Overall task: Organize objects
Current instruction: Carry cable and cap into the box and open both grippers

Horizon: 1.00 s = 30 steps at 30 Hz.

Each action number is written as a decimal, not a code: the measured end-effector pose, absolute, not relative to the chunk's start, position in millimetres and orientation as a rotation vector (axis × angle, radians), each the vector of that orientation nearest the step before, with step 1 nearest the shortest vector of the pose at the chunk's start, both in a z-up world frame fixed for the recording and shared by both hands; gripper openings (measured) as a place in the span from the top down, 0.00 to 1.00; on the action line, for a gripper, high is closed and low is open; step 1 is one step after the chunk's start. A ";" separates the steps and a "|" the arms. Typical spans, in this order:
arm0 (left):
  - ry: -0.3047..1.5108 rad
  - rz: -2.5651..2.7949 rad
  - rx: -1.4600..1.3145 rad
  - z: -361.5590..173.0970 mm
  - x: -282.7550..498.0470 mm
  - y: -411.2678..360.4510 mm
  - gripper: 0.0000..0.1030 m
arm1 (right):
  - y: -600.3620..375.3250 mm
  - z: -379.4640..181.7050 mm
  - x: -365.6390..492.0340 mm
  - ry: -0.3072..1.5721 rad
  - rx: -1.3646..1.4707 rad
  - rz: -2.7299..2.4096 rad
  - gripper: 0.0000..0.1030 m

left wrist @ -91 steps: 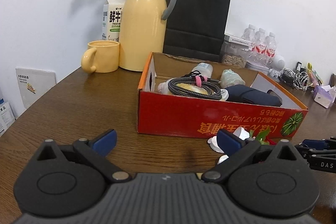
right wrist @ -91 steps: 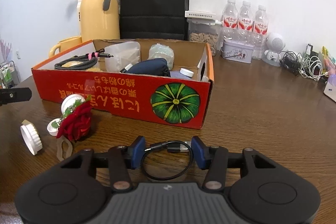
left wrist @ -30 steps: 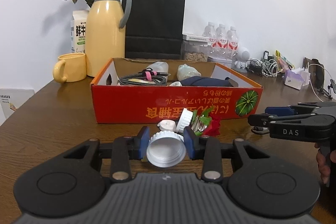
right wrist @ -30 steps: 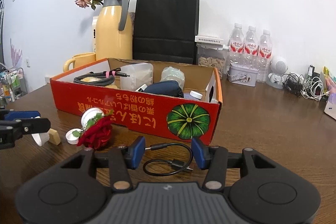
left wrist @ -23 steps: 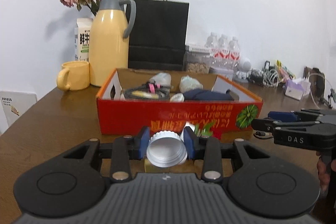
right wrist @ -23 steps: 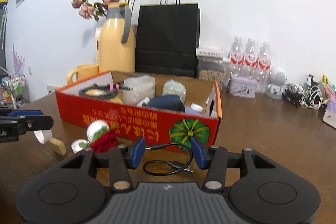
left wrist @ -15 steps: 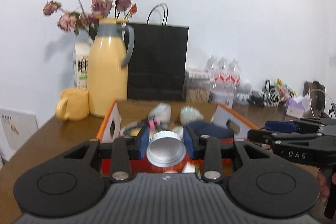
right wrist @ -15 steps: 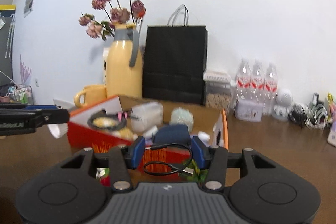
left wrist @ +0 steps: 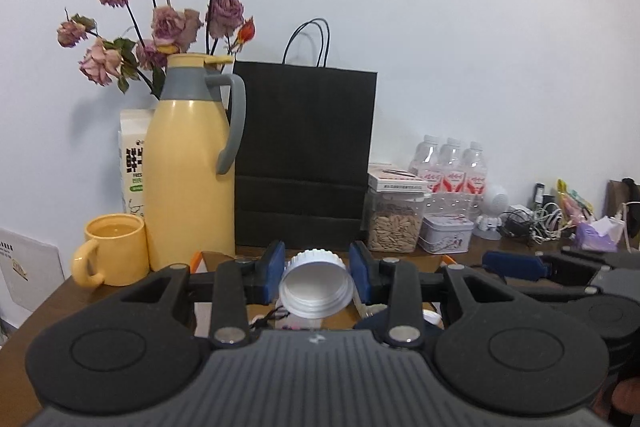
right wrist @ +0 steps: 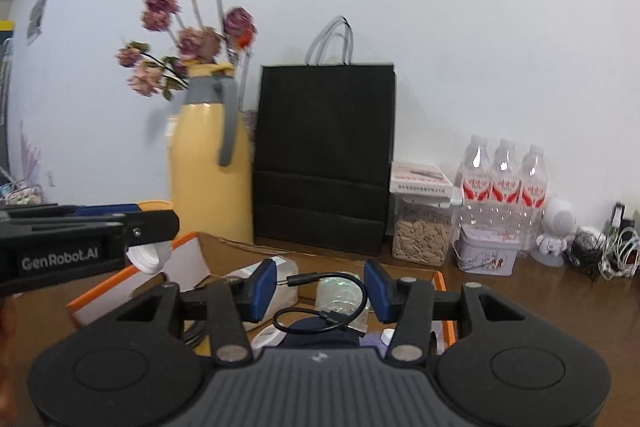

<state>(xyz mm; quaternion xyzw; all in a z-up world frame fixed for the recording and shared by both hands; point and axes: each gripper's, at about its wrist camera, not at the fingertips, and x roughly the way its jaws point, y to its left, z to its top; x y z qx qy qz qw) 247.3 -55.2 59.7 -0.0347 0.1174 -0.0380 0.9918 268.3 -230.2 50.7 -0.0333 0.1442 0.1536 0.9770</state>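
Above the orange-rimmed cardboard box [right wrist: 132, 281], both grippers carry loads;
left gripper [left wrist: 316, 271] clamps a white ribbed plastic cap [left wrist: 315, 283]; right gripper [right wrist: 321, 289] pinches a looped black cable [right wrist: 326, 301].

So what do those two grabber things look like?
Both are black plastic. Each left gripper and right gripper has a ribbed dark grey body, two round black discs, silver pivot pins and two fingers tipped with blue pads. White lettering on the side of the left one reads GenRobot.AI.
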 end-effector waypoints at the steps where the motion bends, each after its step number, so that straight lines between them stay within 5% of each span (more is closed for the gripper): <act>1: 0.240 -0.070 -0.070 57.1 254.7 -55.8 0.64 | -230.9 46.2 275.5 0.300 -0.055 0.299 0.54; 12: 0.364 -0.039 -0.077 25.4 292.1 -45.1 0.62 | -236.1 9.8 301.9 0.406 -0.043 0.275 0.53; 13: 0.359 -0.029 -0.073 24.8 290.4 -45.5 0.57 | -236.2 8.7 300.9 0.406 -0.042 0.274 0.50; 15: 0.345 -0.016 -0.061 25.1 286.0 -47.1 0.25 | -236.9 8.7 298.2 0.408 -0.038 0.273 0.20; 18: 0.295 0.020 -0.043 26.2 278.2 -48.8 0.00 | -237.7 10.5 291.6 0.392 -0.044 0.262 0.06; 20: 0.273 0.027 -0.046 28.3 275.2 -48.8 0.00 | -238.5 11.9 289.4 0.388 -0.038 0.262 0.00; 30: 0.250 0.043 -0.060 30.6 262.5 -45.3 0.00 | -240.1 18.6 278.5 0.369 -0.035 0.266 0.00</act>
